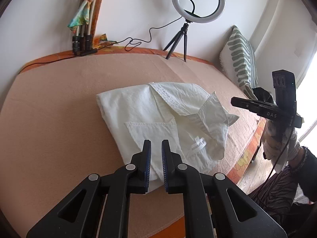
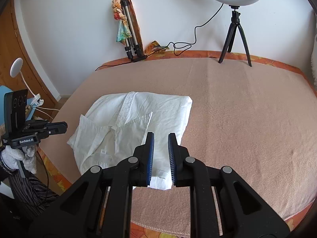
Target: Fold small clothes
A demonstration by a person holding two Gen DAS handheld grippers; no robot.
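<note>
On the pink blanket (image 1: 59,99), the folded white shirt (image 1: 150,117) lies just ahead of both slightly parted, empty grippers, left gripper (image 1: 156,144) and right gripper (image 2: 160,137) about equally near.

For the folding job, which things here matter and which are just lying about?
Job: white shirt, folded on the blanket; left gripper and right gripper, both slightly open, nothing between the pads.

Lying about: ring light on its tripod, folded tripod with a scarf, pillow, cable.
</note>
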